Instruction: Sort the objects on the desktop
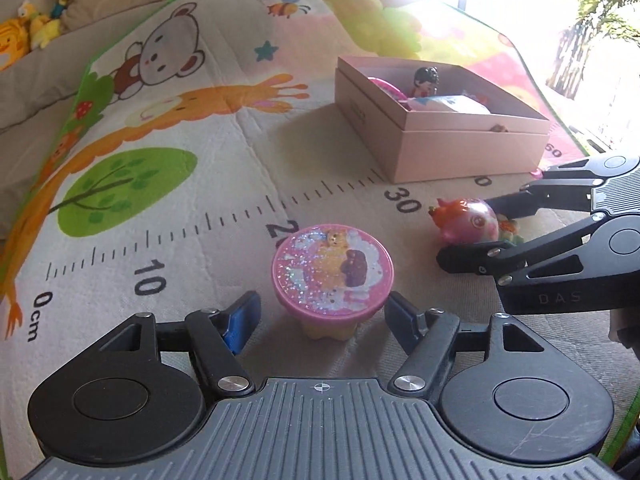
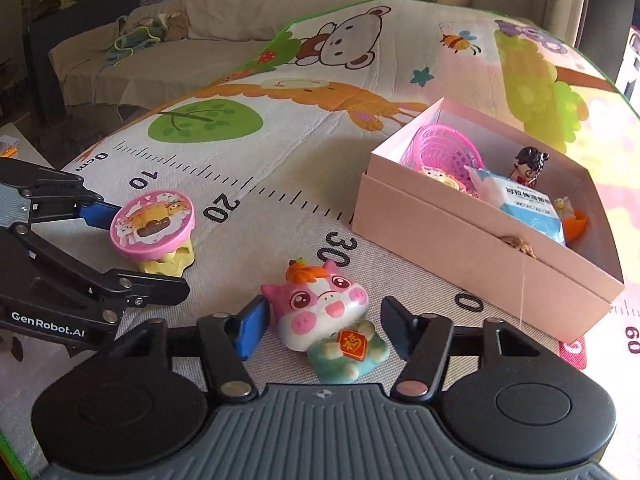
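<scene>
Basket (image 2: 444, 152) in box (image 2: 472, 240)

Play mat (image 1: 224, 168) ruler printed "0cm", "10", "30", and "60" at its far end, right gripper (image 1: 460, 236) arm marked "DAS", left gripper (image 2: 132, 248) arm marked "GenRobot.AI", blue packet (image 2: 528, 208) in box with Chinese print too small to read

A glittery pink lid (image 1: 332, 272) tops a yellow base, beside the pink-and-white pig toy (image 2: 324, 312) and pale pink box (image 2: 480, 240).

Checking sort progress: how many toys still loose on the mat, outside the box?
2. The pink-lidded toy sits between the left tool's fingers; the pig figurine sits between the right tool's. The box might hide others.
</scene>
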`<state>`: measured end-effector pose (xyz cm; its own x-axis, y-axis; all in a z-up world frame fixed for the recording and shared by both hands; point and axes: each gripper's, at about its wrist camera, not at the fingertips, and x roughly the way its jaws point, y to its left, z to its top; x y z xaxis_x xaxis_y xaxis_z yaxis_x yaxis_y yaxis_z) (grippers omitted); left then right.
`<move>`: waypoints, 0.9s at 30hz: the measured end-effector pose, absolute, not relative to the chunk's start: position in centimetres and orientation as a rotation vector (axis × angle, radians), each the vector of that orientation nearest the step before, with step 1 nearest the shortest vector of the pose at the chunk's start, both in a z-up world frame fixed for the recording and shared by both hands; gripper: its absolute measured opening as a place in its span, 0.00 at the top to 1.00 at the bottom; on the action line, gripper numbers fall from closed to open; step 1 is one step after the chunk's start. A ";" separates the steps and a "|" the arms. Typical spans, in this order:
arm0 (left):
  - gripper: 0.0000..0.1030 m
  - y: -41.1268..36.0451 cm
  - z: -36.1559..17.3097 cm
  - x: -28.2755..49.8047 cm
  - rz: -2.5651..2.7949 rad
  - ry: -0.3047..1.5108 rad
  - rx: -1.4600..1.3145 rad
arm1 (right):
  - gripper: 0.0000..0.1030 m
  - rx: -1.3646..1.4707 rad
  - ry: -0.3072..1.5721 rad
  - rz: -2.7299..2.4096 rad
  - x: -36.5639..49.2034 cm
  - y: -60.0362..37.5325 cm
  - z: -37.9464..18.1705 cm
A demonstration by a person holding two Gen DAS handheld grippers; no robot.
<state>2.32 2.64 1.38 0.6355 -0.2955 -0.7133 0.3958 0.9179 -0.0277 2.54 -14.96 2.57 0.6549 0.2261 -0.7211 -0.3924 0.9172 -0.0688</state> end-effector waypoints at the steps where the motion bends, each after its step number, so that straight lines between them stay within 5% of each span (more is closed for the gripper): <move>1: 0.25 2.5 1.4 2.4 -0.398 0.788 0.138 | 0.53 -0.217 0.786 0.354 2.5 -15.1 2.5; 14: 0.15 1.5 1.0 2.9 -0.402 0.793 0.153 | 0.53 -0.104 0.826 0.291 -1.7 -17.8 2.8; 19: 0.14 1.0 1.1 2.8 -0.426 0.801 0.149 | 0.40 -0.087 0.827 0.356 -3.5 -17.3 2.9; 27: 0.09 0.8 1.8 1.3 -0.607 0.792 0.126 | 0.33 -0.136 0.798 0.330 -4.0 -17.0 3.0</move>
